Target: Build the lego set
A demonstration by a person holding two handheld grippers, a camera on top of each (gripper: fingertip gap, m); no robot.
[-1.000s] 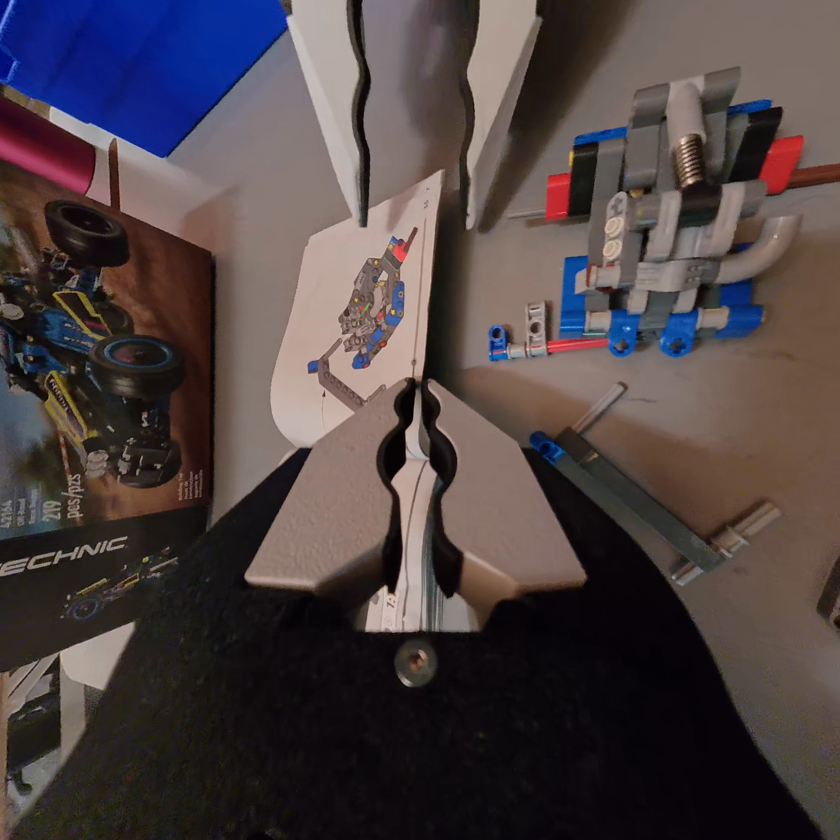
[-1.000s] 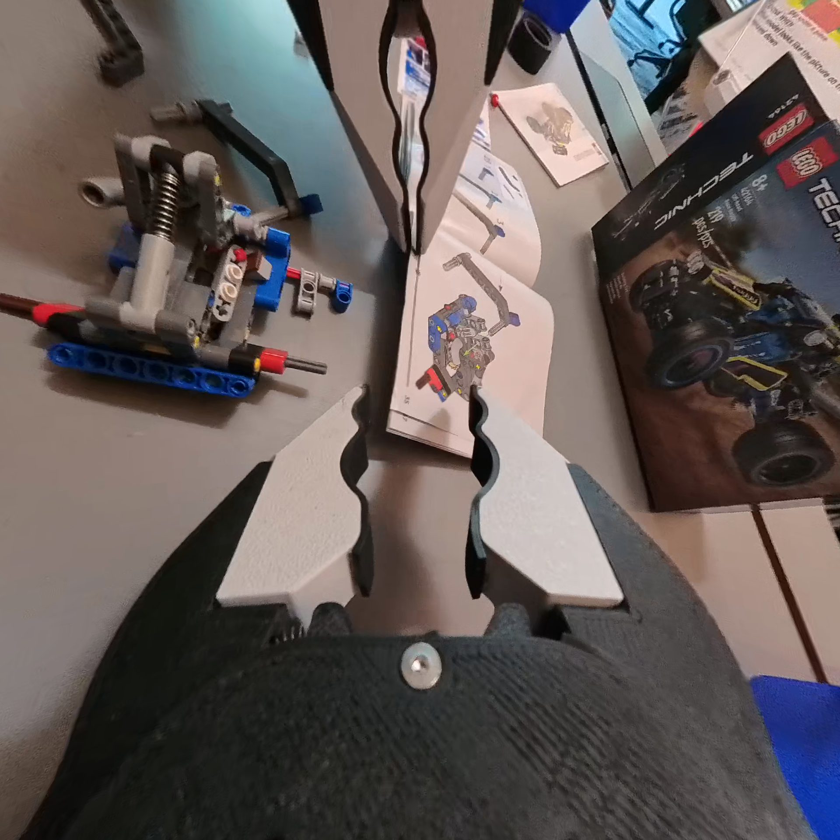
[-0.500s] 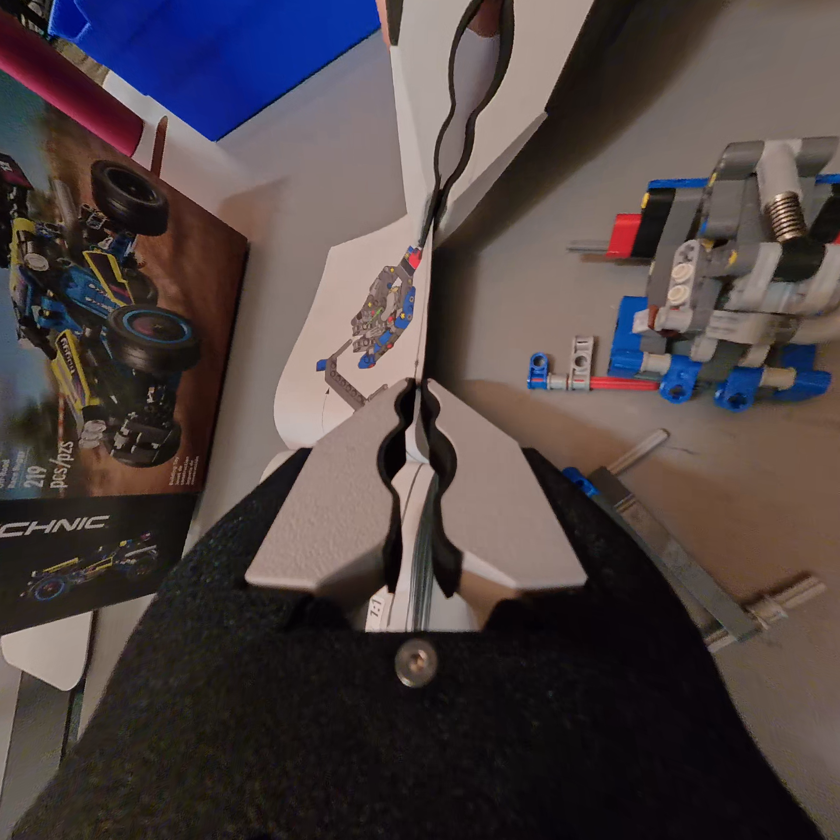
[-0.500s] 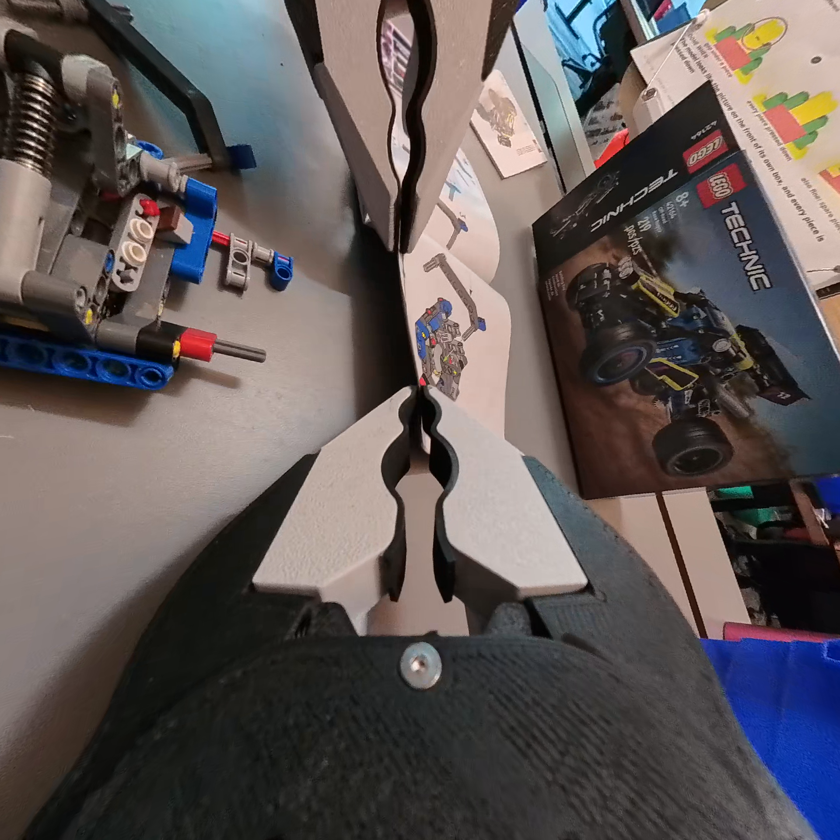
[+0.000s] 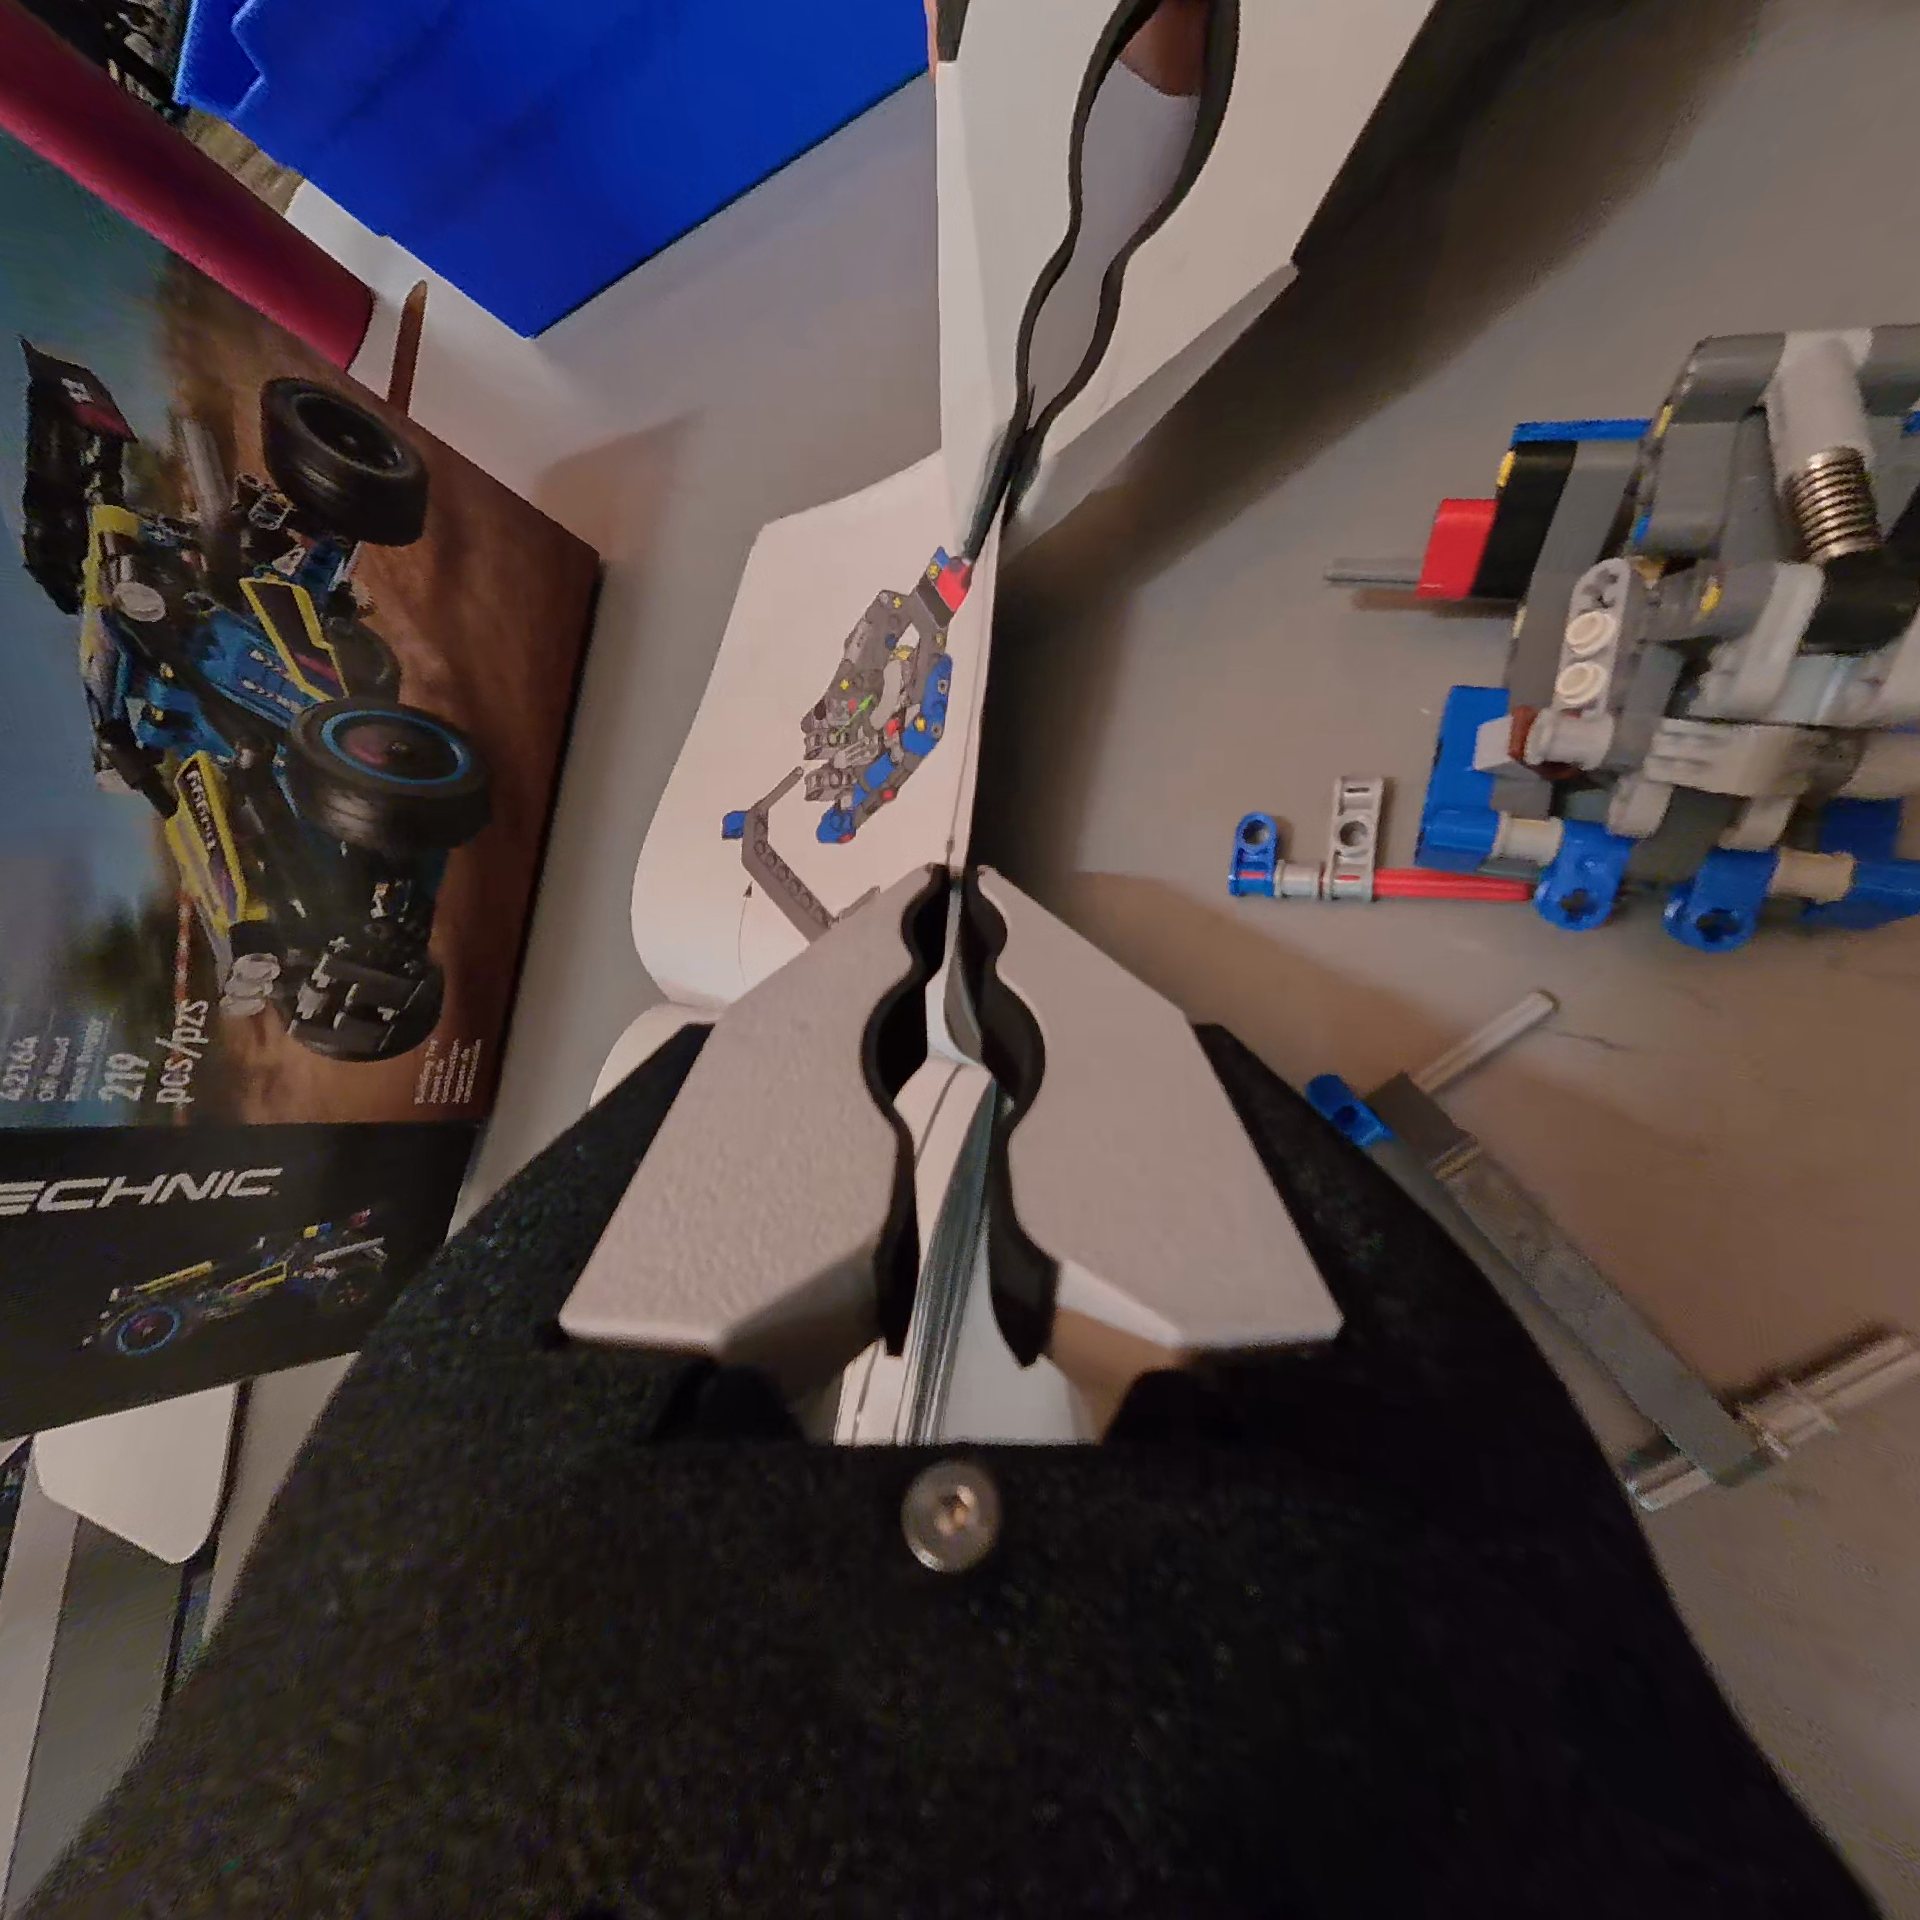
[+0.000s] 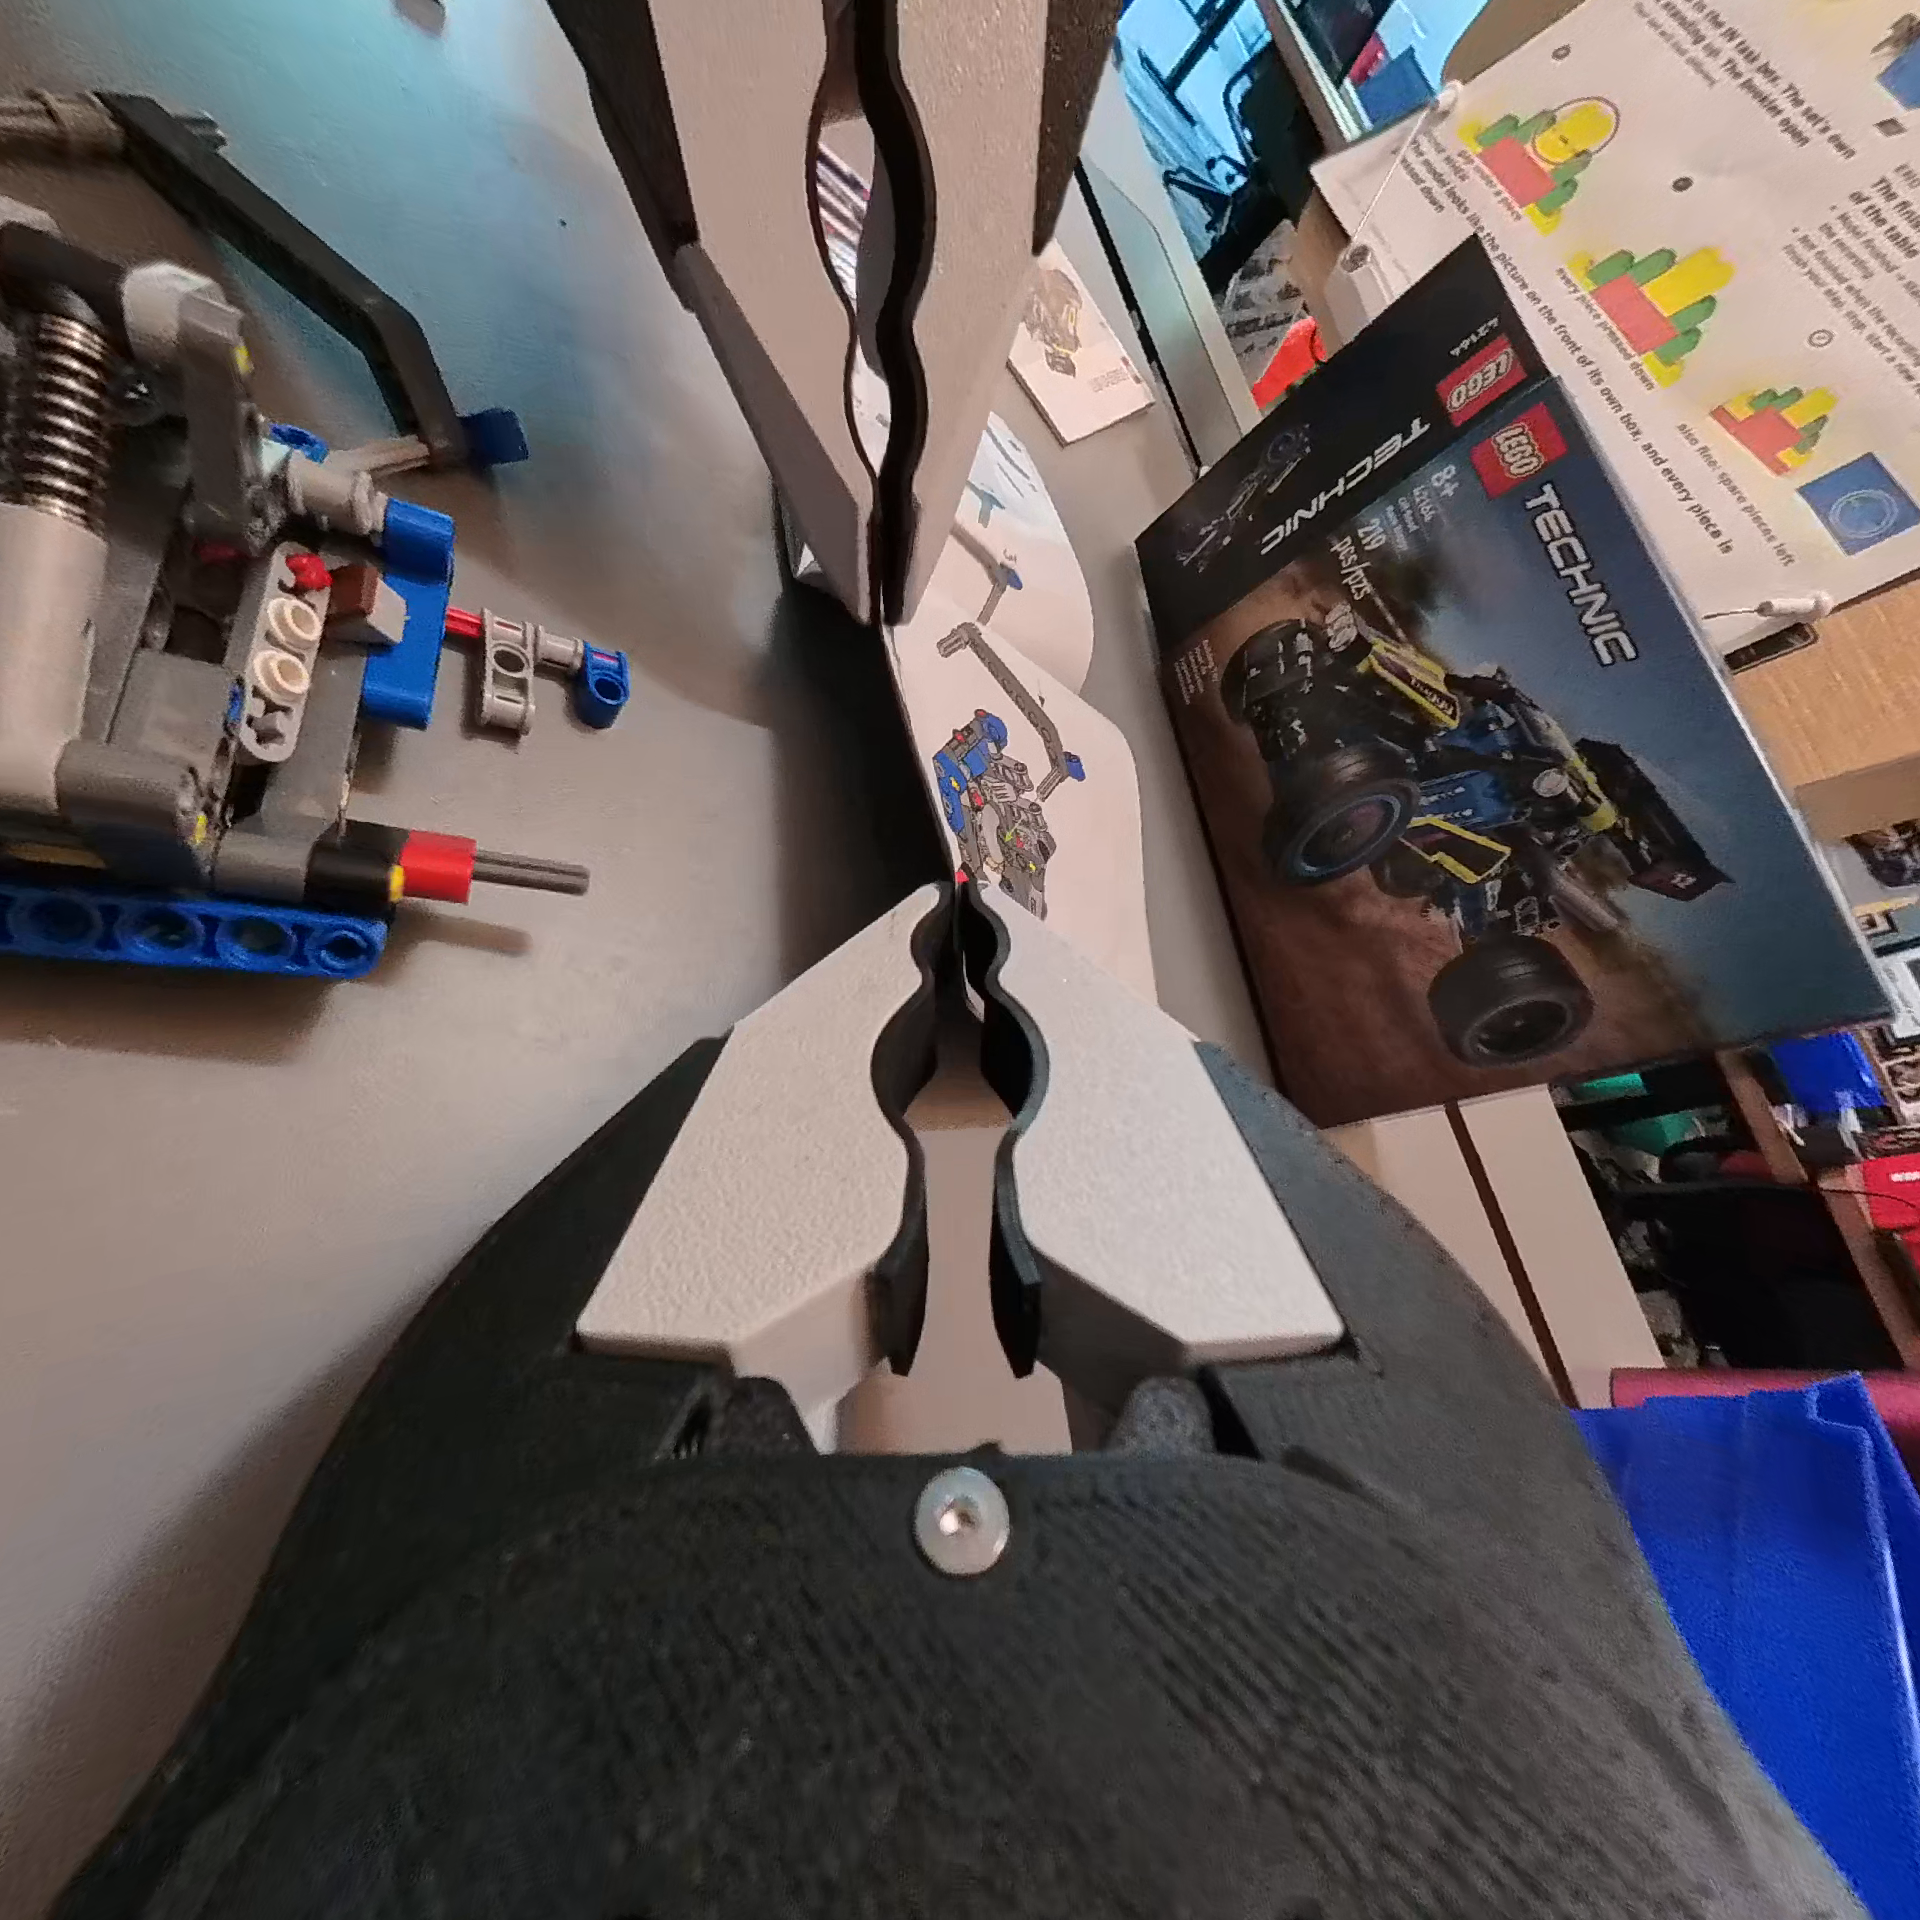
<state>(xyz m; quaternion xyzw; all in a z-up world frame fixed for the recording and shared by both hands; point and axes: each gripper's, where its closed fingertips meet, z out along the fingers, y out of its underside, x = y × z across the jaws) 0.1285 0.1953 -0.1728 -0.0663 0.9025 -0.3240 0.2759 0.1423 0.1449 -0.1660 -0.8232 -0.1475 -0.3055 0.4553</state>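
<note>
The open instruction booklet [image 5: 831,665] lies on the grey table, one page held up on edge between both grippers. My left gripper [image 5: 956,883] is shut on the page's near edge. My right gripper [image 6: 958,899] is shut on the opposite edge of the booklet [image 6: 1049,800]. Each gripper shows in the other's view: the right one [image 5: 1003,488] and the left one [image 6: 883,613]. The part-built grey, blue and black model with a metal spring [image 5: 1704,675] stands right of the booklet, and shows in the right wrist view [image 6: 177,686].
A small blue and grey connector on a red axle [image 5: 1320,862] lies by the model. A grey beam with axles [image 5: 1538,1257] lies nearer. The set's box [image 5: 260,727] is left of the booklet, a blue bin [image 5: 571,135] behind it. A black frame piece [image 6: 312,281] and a leaflet [image 6: 1081,343] lie farther off. Spacing between my two grippers at the tips: around 6 cm.
My right gripper has gone from open to shut on the booklet's edge. Both grippers have since moved a little with the page held upright between them.
</note>
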